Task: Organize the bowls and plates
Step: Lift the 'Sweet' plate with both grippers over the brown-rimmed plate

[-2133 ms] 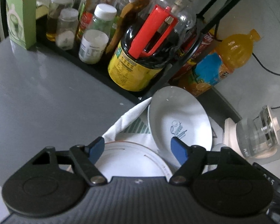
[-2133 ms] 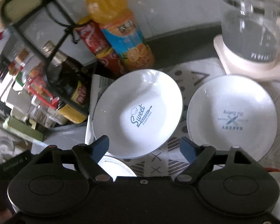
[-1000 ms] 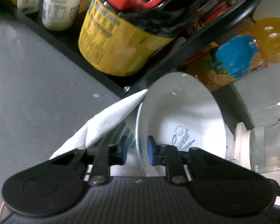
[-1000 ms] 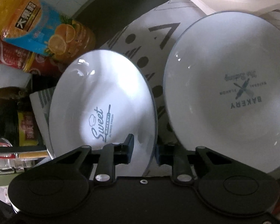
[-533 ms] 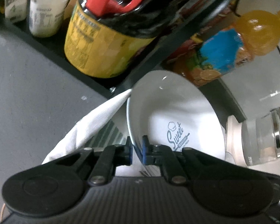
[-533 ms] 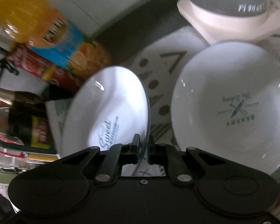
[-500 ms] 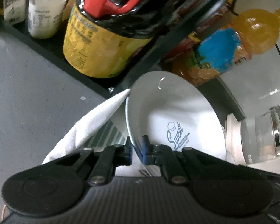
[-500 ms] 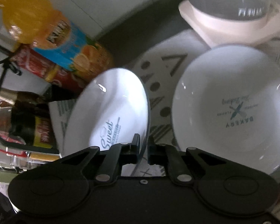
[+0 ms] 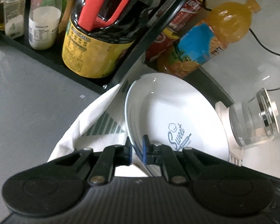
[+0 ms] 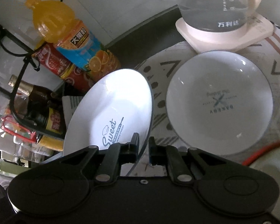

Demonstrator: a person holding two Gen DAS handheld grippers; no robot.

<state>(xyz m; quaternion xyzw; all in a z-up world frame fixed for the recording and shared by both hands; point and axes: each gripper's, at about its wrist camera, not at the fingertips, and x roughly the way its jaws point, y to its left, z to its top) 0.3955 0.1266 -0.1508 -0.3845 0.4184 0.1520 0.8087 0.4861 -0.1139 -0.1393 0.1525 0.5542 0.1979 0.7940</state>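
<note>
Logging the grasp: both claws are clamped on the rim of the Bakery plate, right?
Wrong plate. Both the left claw and right claw grip the Sweet plate; the right wrist view shows the Bakery plate lying untouched on the cloth.

A home kitchen counter is shown. A black wire rack [image 9: 121, 69] is crowded with condiment bottles, among them a large dark sauce jug [image 9: 99, 37] with a yellow label and small seasoning jars [image 9: 11, 15]. An orange juice bottle [image 10: 69, 37] and a red can [image 10: 65, 69] are set against a pale wall. A glass kettle [image 10: 214, 5] is seated on its base, and white dishes [image 10: 218, 102] are laid on a patterned cloth [image 10: 158, 93].
</note>
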